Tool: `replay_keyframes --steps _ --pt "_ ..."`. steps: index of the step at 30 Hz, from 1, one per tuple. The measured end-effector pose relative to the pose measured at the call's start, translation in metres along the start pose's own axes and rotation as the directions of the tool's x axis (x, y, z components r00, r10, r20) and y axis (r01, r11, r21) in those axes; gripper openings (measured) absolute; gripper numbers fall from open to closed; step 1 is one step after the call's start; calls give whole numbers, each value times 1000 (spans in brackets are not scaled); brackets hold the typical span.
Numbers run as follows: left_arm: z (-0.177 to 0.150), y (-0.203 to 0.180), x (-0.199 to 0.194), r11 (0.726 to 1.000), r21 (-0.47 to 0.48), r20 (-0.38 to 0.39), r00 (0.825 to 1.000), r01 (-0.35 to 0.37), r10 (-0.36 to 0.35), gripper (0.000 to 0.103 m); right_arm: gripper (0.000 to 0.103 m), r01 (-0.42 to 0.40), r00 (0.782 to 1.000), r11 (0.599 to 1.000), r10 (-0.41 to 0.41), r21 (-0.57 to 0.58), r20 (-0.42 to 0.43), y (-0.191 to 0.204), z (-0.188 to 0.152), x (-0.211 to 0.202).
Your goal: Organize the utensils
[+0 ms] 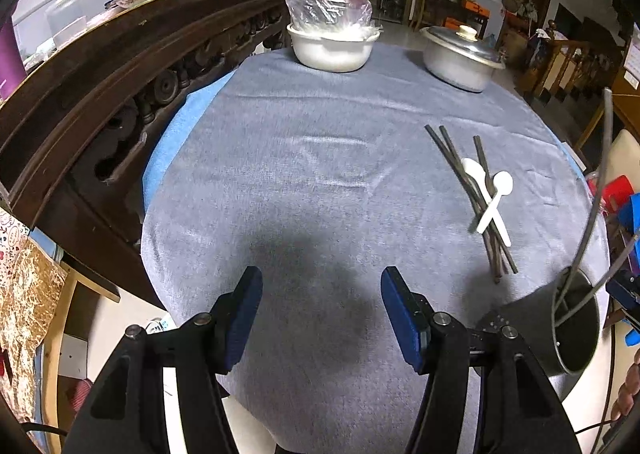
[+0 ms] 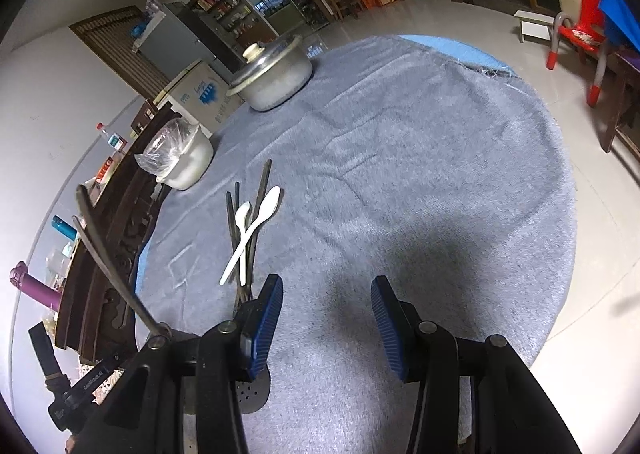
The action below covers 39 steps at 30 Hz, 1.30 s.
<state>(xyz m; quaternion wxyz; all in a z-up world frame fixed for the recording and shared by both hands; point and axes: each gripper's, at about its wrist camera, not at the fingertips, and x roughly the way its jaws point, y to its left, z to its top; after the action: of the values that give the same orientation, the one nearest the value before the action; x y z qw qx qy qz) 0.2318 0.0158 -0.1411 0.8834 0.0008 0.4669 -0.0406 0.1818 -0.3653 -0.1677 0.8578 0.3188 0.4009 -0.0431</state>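
Several dark chopsticks (image 1: 472, 193) and two white plastic spoons (image 1: 496, 197) lie crossed in a pile on the grey tablecloth (image 1: 300, 173), right of centre. A dark metal utensil holder (image 1: 576, 326) stands at the table's near right edge with two chopsticks (image 1: 600, 189) leaning in it. My left gripper (image 1: 322, 318) is open and empty above bare cloth, left of the holder. In the right wrist view the pile of chopsticks (image 2: 248, 238) and spoons (image 2: 252, 230) lies just ahead-left of my open, empty right gripper (image 2: 326, 322); the perforated holder (image 2: 250, 394) sits under its left finger.
A white bowl covered with plastic (image 1: 332, 41) and a lidded metal pot (image 1: 464, 53) stand at the table's far side. A carved dark wooden cabinet (image 1: 120, 93) borders the table on the left. A red chair (image 2: 580, 41) stands on the floor beyond the table.
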Motion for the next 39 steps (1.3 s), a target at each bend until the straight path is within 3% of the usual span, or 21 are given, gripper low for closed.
replay_keyframes --steps 19,26,30,39 --pt "49 -1 45 1000 15 -36 999 4 -3 62 49 -90 989 996 86 -28 -118 26 48 67" --pt "72 -25 69 997 45 -79 995 65 -61 62 48 -176 965 984 175 13 -196 38 74 119" --pt "84 -42 82 992 61 -106 989 114 -107 62 42 -219 942 973 230 70 -246 47 87 155" --pt "113 -82 110 959 94 -173 953 268 -249 58 23 -146 941 982 176 123 -290 52 96 206"
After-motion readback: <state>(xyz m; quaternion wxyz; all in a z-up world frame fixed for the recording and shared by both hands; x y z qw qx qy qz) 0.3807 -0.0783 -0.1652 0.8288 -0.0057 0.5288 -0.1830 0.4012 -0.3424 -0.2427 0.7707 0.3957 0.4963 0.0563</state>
